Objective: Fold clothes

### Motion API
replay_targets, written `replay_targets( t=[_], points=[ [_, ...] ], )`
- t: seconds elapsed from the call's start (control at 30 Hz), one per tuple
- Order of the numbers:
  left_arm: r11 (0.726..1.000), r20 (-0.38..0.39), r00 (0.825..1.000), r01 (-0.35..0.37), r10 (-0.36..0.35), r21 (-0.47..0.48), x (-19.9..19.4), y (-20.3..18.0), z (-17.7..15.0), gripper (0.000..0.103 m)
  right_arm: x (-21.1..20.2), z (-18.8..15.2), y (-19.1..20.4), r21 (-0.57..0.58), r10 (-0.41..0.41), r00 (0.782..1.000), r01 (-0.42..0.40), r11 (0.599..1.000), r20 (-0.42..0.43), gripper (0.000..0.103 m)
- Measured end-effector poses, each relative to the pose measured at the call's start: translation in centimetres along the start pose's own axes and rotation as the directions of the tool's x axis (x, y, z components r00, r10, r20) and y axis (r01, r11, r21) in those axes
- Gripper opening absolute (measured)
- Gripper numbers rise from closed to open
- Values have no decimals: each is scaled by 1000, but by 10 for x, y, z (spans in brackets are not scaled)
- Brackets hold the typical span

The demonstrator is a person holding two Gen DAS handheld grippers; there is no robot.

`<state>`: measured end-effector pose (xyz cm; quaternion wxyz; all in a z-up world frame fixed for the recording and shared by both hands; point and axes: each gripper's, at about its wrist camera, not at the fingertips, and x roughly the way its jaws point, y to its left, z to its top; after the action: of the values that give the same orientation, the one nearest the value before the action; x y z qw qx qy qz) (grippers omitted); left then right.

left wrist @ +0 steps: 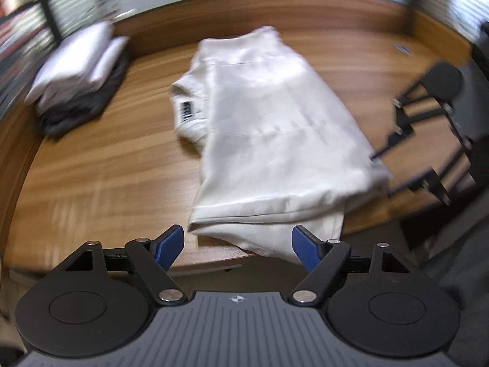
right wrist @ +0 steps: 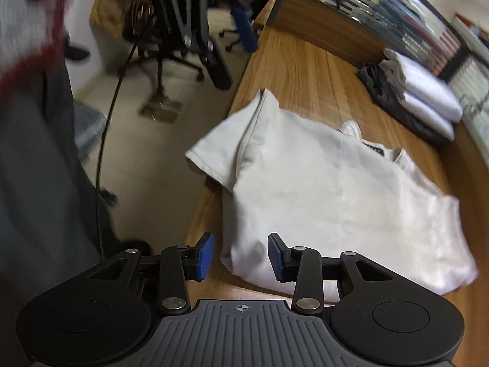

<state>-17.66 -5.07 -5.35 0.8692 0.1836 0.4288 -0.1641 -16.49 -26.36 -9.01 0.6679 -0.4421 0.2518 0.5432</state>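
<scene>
A white T-shirt (left wrist: pixel 275 122) lies partly folded on the wooden table (left wrist: pixel 107 168), its black neck label facing left. My left gripper (left wrist: pixel 238 249) is open over the near table edge, with the shirt's overhanging end between its blue pads but not pinched. My right gripper (left wrist: pixel 385 171) shows at the shirt's right corner. In the right wrist view the right gripper (right wrist: pixel 241 258) stands open around a corner of the T-shirt (right wrist: pixel 336 198); the pads do not squeeze the cloth. A sleeve hangs over the table edge.
A stack of folded white and dark clothes (left wrist: pixel 76 73) (right wrist: pixel 421 101) sits near the table's far edge. Beside the table (right wrist: pixel 305 70) are the floor, an office chair (right wrist: pixel 171 39), a hanging black cable (right wrist: pixel 104 140) and a person's dark clothing (right wrist: pixel 30 168).
</scene>
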Motion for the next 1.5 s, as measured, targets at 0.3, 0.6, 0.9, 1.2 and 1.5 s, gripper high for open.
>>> replay_targets(
  t=[0.3, 0.6, 0.9, 1.2, 1.5],
  points=[
    [942, 10, 995, 91, -99, 322, 25, -14, -15, 86, 24, 10, 15, -89, -95, 990, 86, 992, -103, 20],
    [918, 12, 986, 151, -167, 367, 50, -35, -11, 92, 8, 31, -15, 21, -130, 983, 134, 991, -129, 9],
    [966, 78, 997, 9, -30, 258, 72, -70, 5, 92, 0, 39, -47, 63, -104, 989, 111, 992, -107, 8],
    [979, 101, 987, -141, 127, 146, 78, -71, 6, 85, -4, 36, -57, 93, -27, 996, 35, 995, -90, 8],
    [964, 166, 974, -186, 156, 187, 66, -71, 10, 84, -13, 28, -52, 210, 13, 998, -1, 978, -55, 50]
  ],
)
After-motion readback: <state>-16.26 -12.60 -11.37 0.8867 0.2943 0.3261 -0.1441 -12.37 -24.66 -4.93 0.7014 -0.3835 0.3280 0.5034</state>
